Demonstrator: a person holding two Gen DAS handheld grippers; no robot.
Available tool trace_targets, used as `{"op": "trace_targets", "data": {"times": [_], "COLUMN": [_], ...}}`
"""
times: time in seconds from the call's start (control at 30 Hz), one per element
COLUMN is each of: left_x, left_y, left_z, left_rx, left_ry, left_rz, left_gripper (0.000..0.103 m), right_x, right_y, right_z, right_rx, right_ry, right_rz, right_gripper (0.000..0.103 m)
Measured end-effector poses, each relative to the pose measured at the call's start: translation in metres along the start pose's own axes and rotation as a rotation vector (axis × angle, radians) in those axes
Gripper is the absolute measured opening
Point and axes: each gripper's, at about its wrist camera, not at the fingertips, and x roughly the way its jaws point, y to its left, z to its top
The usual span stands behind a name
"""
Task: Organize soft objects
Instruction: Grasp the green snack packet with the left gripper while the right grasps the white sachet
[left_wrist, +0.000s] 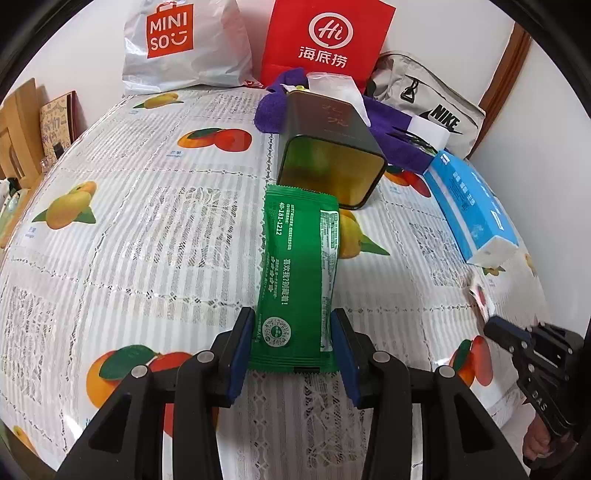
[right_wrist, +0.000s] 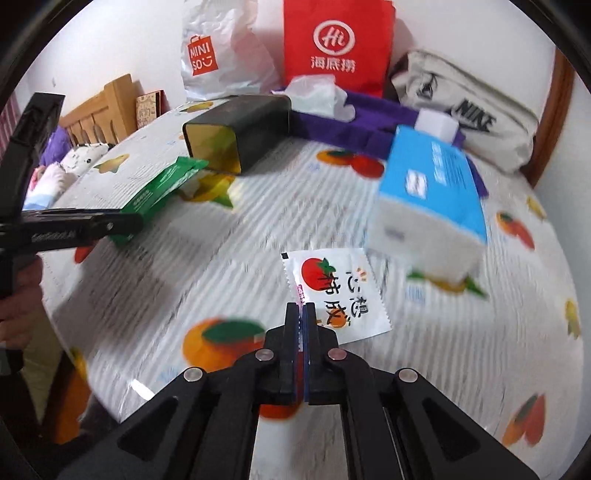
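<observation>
My left gripper (left_wrist: 293, 332) is shut on the near end of a green snack packet (left_wrist: 299, 266). The packet's far end reaches toward the open mouth of a dark tin (left_wrist: 328, 155) lying on its side. In the right wrist view the same packet (right_wrist: 162, 184) sticks out of the left gripper (right_wrist: 125, 225) toward the tin (right_wrist: 240, 129). My right gripper (right_wrist: 303, 310) is shut on the left edge of a small white sachet (right_wrist: 340, 291) printed with a tomato. The left wrist view catches the right gripper (left_wrist: 493, 325) at the far right edge.
A blue tissue pack (right_wrist: 432, 192) lies right of the sachet. Behind the tin are a purple cloth (right_wrist: 332, 122), crumpled white tissue (right_wrist: 314, 96) and a white block (right_wrist: 437, 123). A Miniso bag (left_wrist: 184, 44), a red bag (left_wrist: 325, 40) and a Nike pouch (left_wrist: 432, 107) line the wall.
</observation>
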Motion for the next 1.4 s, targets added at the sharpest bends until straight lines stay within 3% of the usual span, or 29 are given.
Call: {"op": "trace_targets", "data": {"times": [0.07,0.13,0.17,0.2,0.33,0.47,0.5,0.67,0.77,0.9,0.93,0.97,1.0,1.03,1.17,1.2,1.4], "left_x": [-0.001,-0.003,-0.004,-0.004,-0.007,-0.006,-0.005,0.005,0.015,0.025,0.025,0.025,0.024,0.023,0.021,0.020,0.009], "left_y": [0.000,0.000,0.000,0.001,0.003,0.003,0.004,-0.002,-0.008,-0.020,-0.021,-0.023,-0.024,-0.025,-0.026,-0.024,-0.017], "left_z": [-0.002,-0.004,-0.004,-0.005,-0.005,0.000,0.001,0.010,0.015,0.019,0.020,0.021,0.022,0.023,0.025,0.025,0.026], "left_rx": [-0.004,-0.011,-0.015,-0.017,-0.017,-0.012,-0.010,0.009,0.038,0.089,0.093,0.095,0.100,0.105,0.115,0.110,0.054], "left_ry": [0.002,0.007,0.008,0.009,0.001,0.000,0.002,0.015,0.014,-0.002,-0.004,-0.005,-0.008,-0.011,-0.009,-0.004,0.006], "left_rz": [-0.004,-0.005,-0.005,-0.003,0.020,0.033,0.034,0.077,0.138,0.220,0.215,0.204,0.201,0.202,0.165,0.152,0.064], "left_gripper": [0.040,0.041,0.041,0.041,0.046,0.052,0.059,0.070,0.071,0.072,0.067,0.062,0.051,0.040,0.030,0.029,0.025], "right_x": [-0.002,-0.007,-0.008,-0.011,-0.010,0.010,0.015,0.026,0.028,0.026,0.025,0.024,0.023,0.021,0.017,0.016,0.005], "right_y": [-0.004,-0.009,-0.011,-0.014,-0.030,-0.045,-0.046,-0.033,-0.028,-0.036,-0.038,-0.040,-0.041,-0.040,-0.036,-0.038,-0.057], "right_z": [-0.008,-0.012,-0.012,-0.012,-0.005,0.003,0.003,0.005,0.005,0.005,0.005,0.006,0.005,0.006,0.007,0.007,0.014], "right_rx": [0.011,0.017,0.020,0.023,0.040,0.079,0.081,0.014,-0.010,0.012,0.008,0.008,0.009,0.002,-0.023,-0.012,0.084], "right_ry": [0.001,-0.020,-0.037,-0.058,-0.110,-0.071,-0.060,-0.039,-0.042,-0.058,-0.057,-0.056,-0.057,-0.056,-0.053,-0.049,-0.036], "right_rz": [0.011,0.019,0.016,0.010,0.010,0.058,0.064,0.031,0.002,-0.018,-0.015,-0.005,0.003,0.005,-0.022,-0.013,0.052], "right_gripper": [0.010,0.035,0.059,0.069,0.079,0.079,0.079,0.088,0.086,0.059,0.057,0.046,0.036,0.035,0.021,0.012,0.008]}}
